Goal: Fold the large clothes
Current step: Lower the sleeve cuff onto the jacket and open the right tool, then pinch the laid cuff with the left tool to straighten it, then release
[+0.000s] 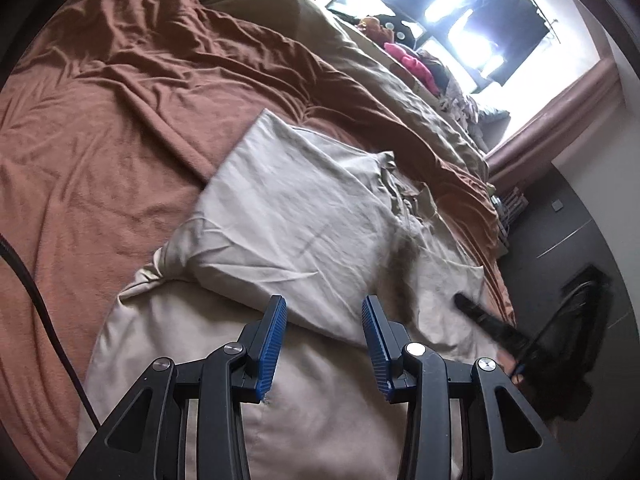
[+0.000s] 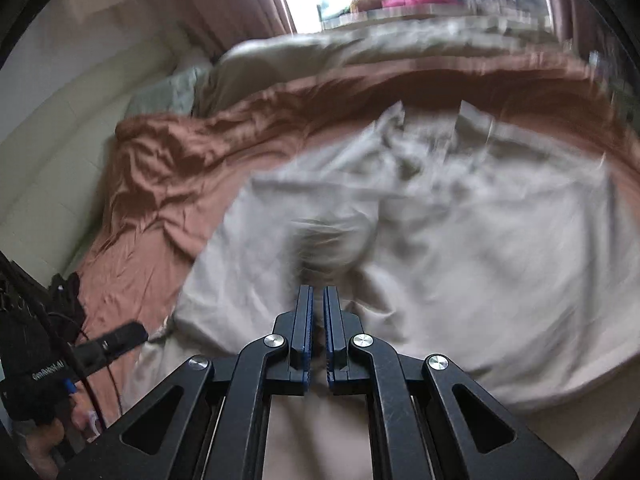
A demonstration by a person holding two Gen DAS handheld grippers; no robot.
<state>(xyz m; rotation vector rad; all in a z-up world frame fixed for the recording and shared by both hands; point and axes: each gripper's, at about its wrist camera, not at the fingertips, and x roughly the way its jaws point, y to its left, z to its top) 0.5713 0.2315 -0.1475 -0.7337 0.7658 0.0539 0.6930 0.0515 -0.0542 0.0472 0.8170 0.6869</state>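
Note:
A large beige garment (image 1: 304,232) lies spread on the rust-brown bed cover (image 1: 100,140), one part folded over the rest. My left gripper (image 1: 324,312) is open and empty, just above the garment's folded edge. My right gripper (image 2: 318,300) is shut on a pinch of the beige garment (image 2: 460,240), whose cloth bunches up just ahead of the pads. The right wrist view is blurred by motion. The right gripper's dark tip also shows in the left wrist view (image 1: 480,316) at the garment's right edge.
A tan duvet (image 1: 360,52) lies along the far side of the bed. A pile of colourful clothes (image 1: 416,64) sits by the bright window. Dark floor and a black bag (image 1: 580,320) lie beyond the bed's right edge. A gloved hand and cables (image 2: 44,360) are at the left.

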